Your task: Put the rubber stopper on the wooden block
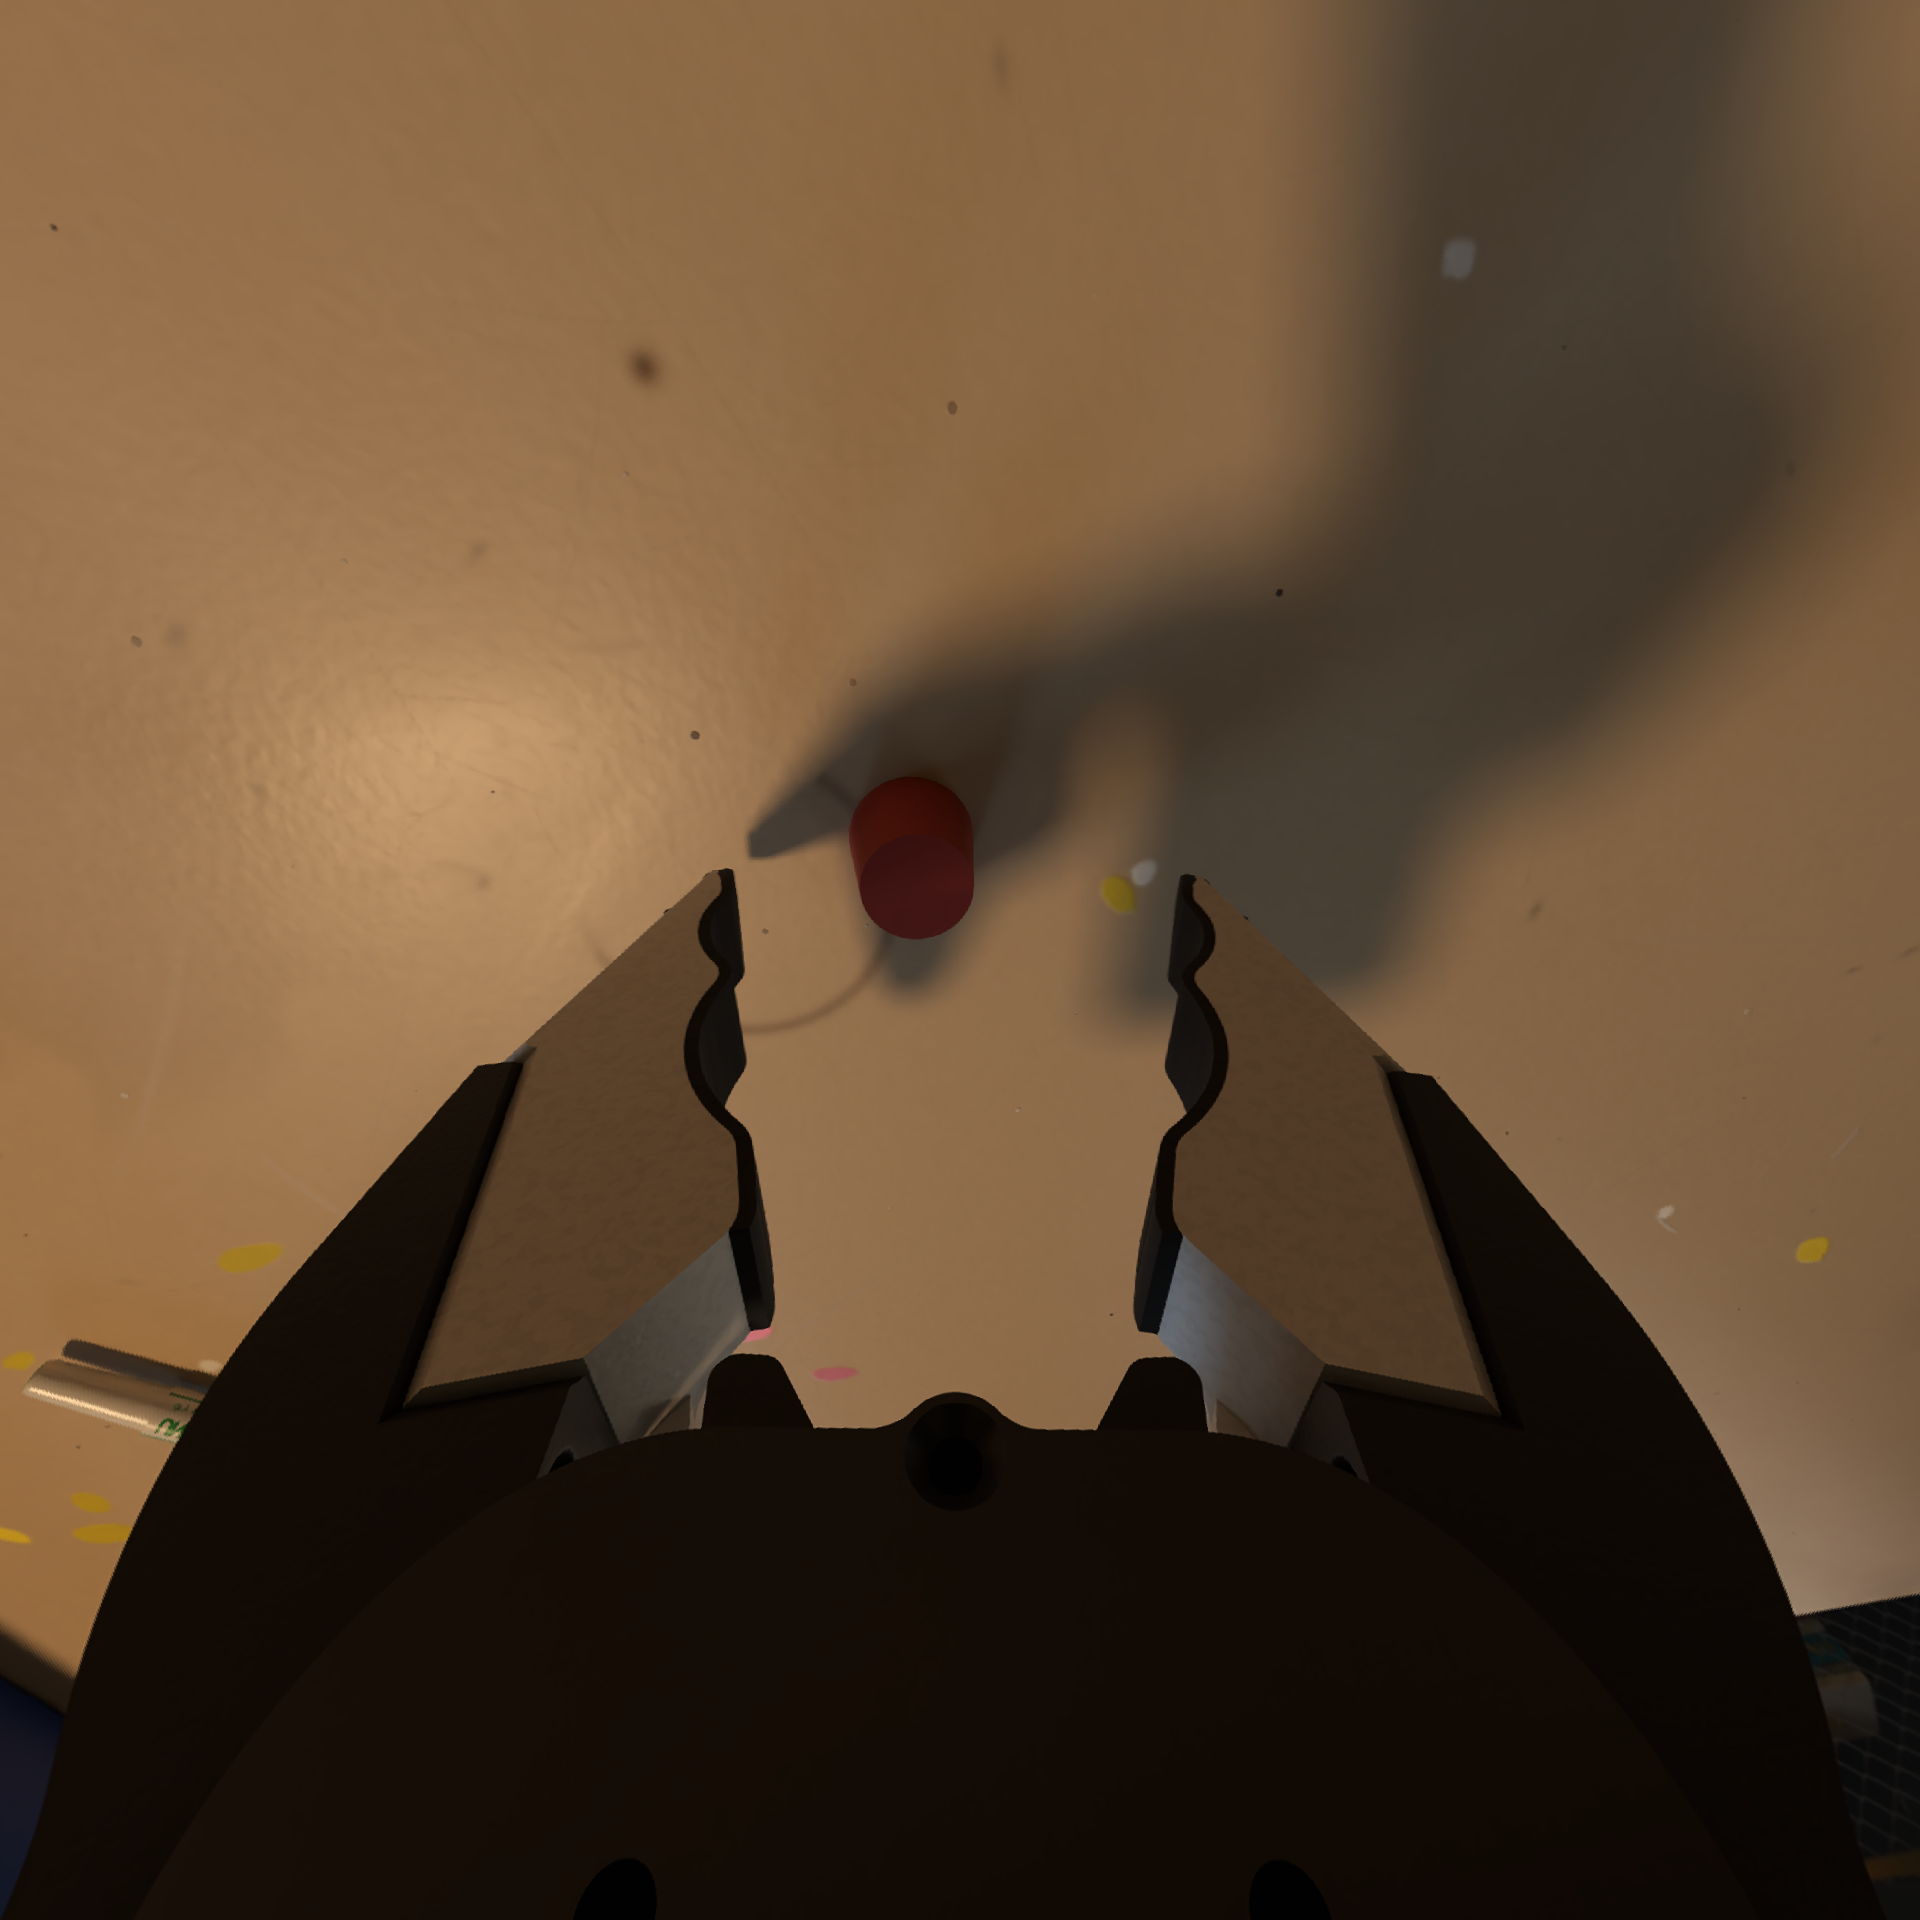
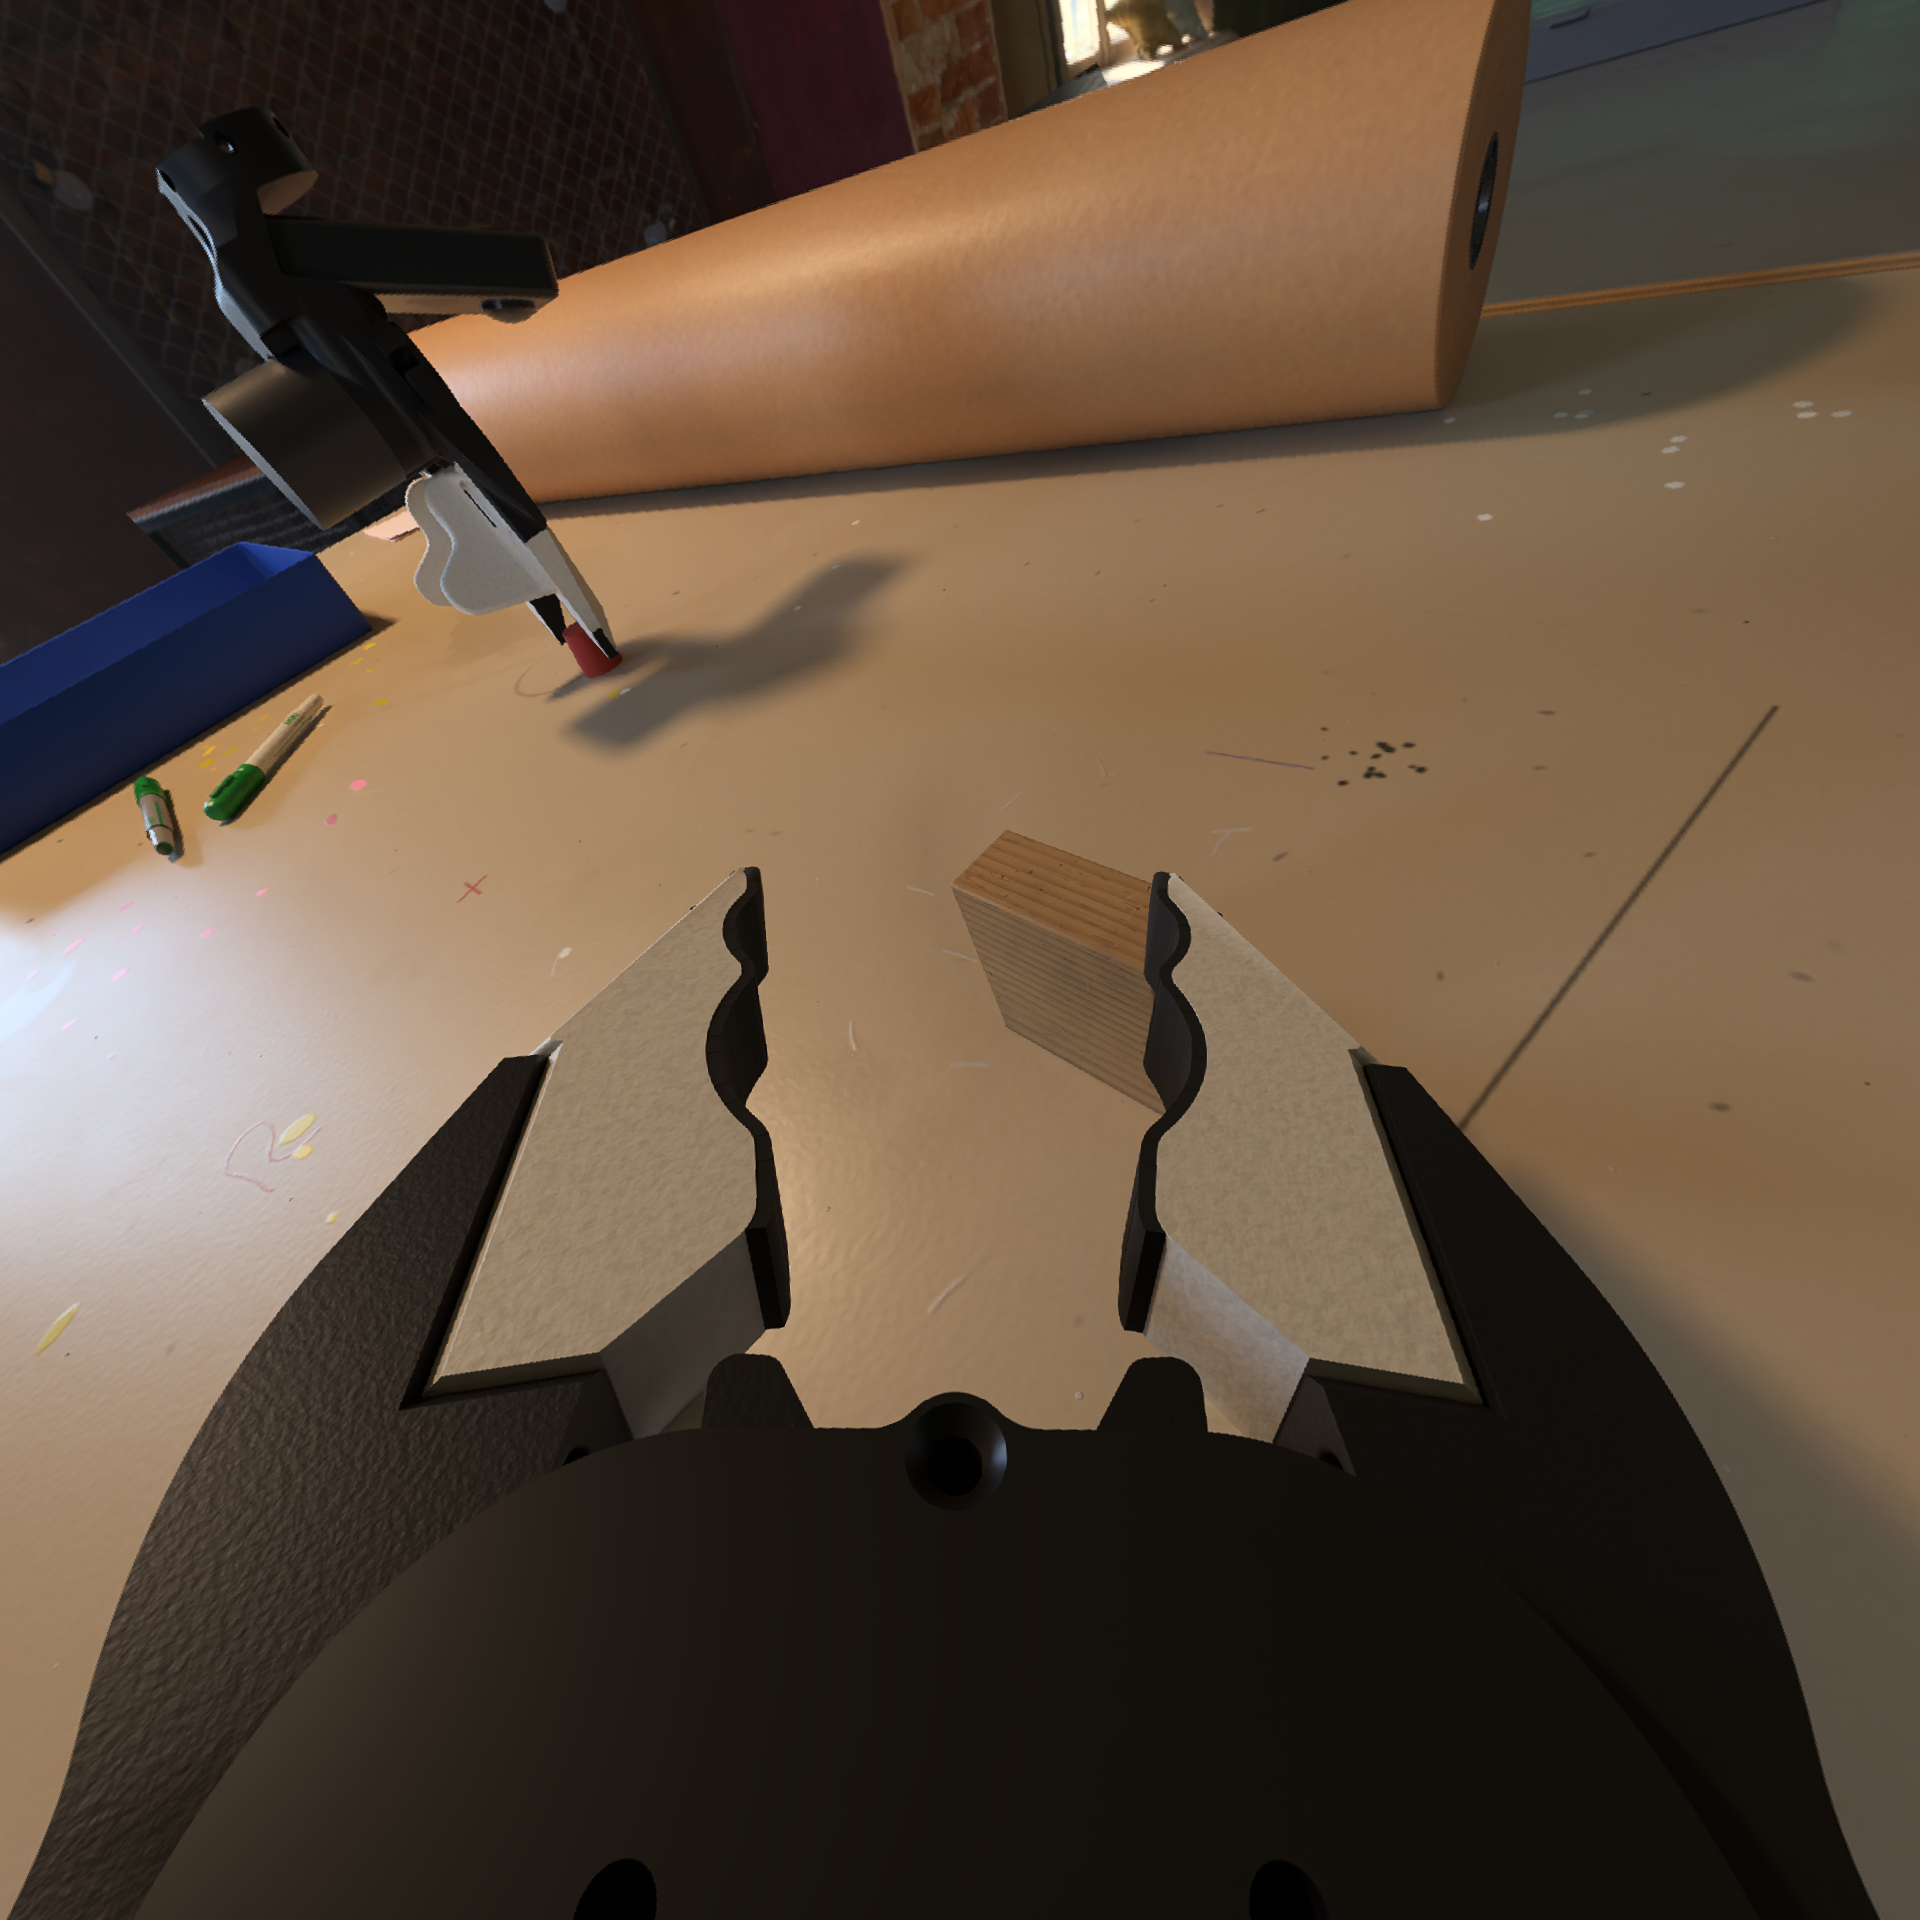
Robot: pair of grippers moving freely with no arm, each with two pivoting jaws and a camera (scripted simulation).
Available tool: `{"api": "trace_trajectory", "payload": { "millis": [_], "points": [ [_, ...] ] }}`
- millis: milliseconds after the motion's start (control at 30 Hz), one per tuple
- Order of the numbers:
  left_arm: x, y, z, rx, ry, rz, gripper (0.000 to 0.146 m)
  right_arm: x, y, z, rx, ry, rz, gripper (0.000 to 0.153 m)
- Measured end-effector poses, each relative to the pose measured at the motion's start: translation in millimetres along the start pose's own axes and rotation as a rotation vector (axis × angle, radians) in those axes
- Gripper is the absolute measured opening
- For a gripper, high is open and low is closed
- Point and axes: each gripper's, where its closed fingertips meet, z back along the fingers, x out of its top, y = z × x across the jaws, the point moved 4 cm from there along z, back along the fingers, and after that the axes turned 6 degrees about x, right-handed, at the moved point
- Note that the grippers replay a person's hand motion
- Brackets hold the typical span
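Observation:
A red rubber stopper (image 1: 912, 857) stands on the tan table, just beyond and between the fingertips of my left gripper (image 1: 956, 883), which is open, empty and points steeply down at it. In the right wrist view the left gripper (image 2: 582, 629) hangs far left with its tips around the stopper (image 2: 590, 651). A layered wooden block (image 2: 1060, 961) lies on the table just ahead of my right gripper (image 2: 956, 883), partly behind its right finger (image 2: 1247, 1039). The right gripper is open and empty, low over the table.
A big roll of brown paper (image 2: 987, 291) lies across the back. A blue tray (image 2: 156, 665) sits at the far left, with two green markers (image 2: 260, 758) beside it; one marker shows in the left wrist view (image 1: 114, 1397). Paint specks dot the table.

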Motion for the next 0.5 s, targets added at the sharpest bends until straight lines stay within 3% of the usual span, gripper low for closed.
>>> {"api": "trace_trajectory", "payload": {
  "millis": [67,267,500],
  "points": [
    [-0.3,1.8,-0.2,0.018,0.005,0.010,0.074,0.0,0.1,0.0,0.000,0.001,-0.001,0.074],
    [-2.4,5.3,-0.9,0.060,0.005,0.032,0.023,-0.1,0.0,0.4,0.002,0.004,-0.003,0.073],
    [-6.0,0.6,0.9,-0.005,-0.007,-0.008,0.022,-0.3,0.0,0.8,0.003,0.007,-0.002,0.073]
  ]
}}
